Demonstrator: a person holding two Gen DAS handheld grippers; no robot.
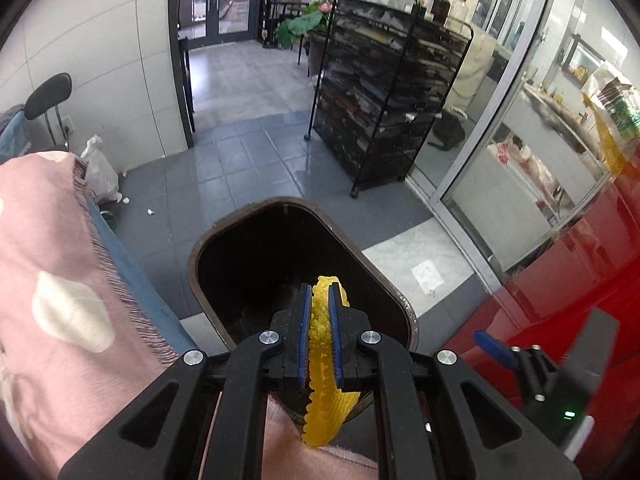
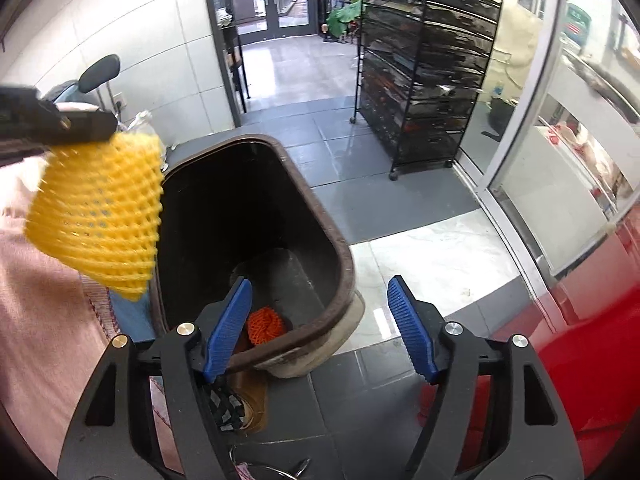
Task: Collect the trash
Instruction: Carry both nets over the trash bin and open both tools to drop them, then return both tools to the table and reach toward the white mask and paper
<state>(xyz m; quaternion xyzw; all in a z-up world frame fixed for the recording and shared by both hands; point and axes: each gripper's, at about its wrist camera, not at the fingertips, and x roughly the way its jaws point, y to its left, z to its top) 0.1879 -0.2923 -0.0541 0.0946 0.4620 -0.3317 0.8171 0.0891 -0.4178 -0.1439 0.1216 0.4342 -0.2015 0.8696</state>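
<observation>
The dark bin (image 2: 256, 240) stood open on the tiled floor (image 2: 400, 200), filling the middle of your right wrist view, its brown rim running from 12 o'clock down to 5 o'clock. At its bottom, near 6 o'clock, an orange foam net (image 2: 265, 325) already lay. Your left gripper (image 1: 319, 332) was pinched tight on a yellow foam net (image 1: 325, 364), which hung between the blue pads at 6 o'clock in the left wrist view, over the bin's near edge. From the right wrist it showed at 9 o'clock, beside the bin's left wall and not clearly above the opening. Your right gripper (image 2: 320, 328) stood spread and empty over the near rim. Judged from this, you were mid-drop: the next move called for carrying the yellow net fully over the opening, then parting the left jaws.
</observation>
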